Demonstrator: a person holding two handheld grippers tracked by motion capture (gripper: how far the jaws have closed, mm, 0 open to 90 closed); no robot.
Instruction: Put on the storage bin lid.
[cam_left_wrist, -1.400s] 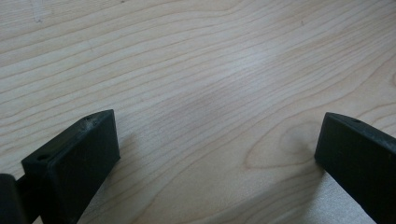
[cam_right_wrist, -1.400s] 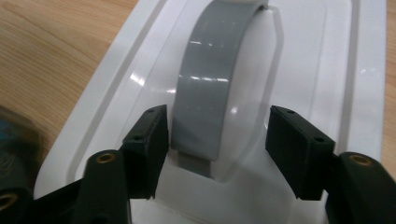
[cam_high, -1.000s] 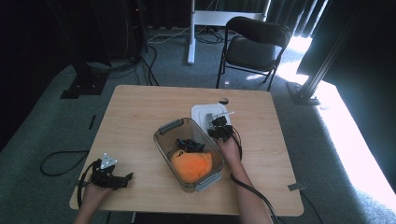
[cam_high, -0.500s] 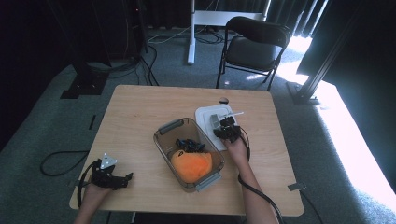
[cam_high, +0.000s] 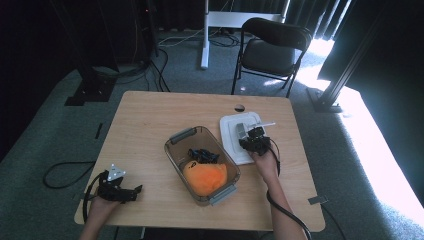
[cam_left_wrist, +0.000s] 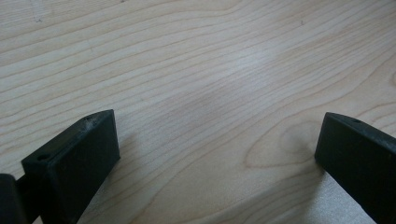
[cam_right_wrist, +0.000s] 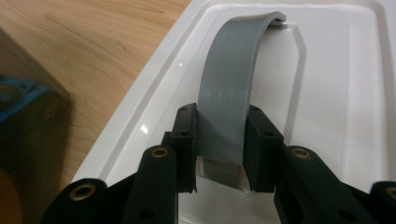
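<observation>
A white lid (cam_high: 231, 144) with a grey strap handle (cam_high: 241, 129) lies to the right of a clear plastic bin (cam_high: 172, 150). My right gripper (cam_high: 252, 137) is over the lid. In the right gripper view my right gripper (cam_right_wrist: 219, 126) is shut on the grey strap handle (cam_right_wrist: 233, 70), which arches up from the white lid (cam_right_wrist: 336, 93). An orange soft thing (cam_high: 205, 177) and a black and blue bundle (cam_high: 201, 155) lie in the bin. My left gripper (cam_high: 125, 192) rests at the table's front left. Its jaws stand open over bare wood (cam_left_wrist: 210, 93).
A small dark object (cam_high: 240, 106) sits on the table behind the lid. The bin's wall (cam_right_wrist: 28, 126) is close on the left of my right gripper. A black folding chair (cam_high: 272, 47) stands beyond the table's far edge. Cables run over the floor at the left.
My right gripper has moved to the right with the lid's handle in its jaws, and the lid has shifted right, away from the bin. The left gripper has kept still.
</observation>
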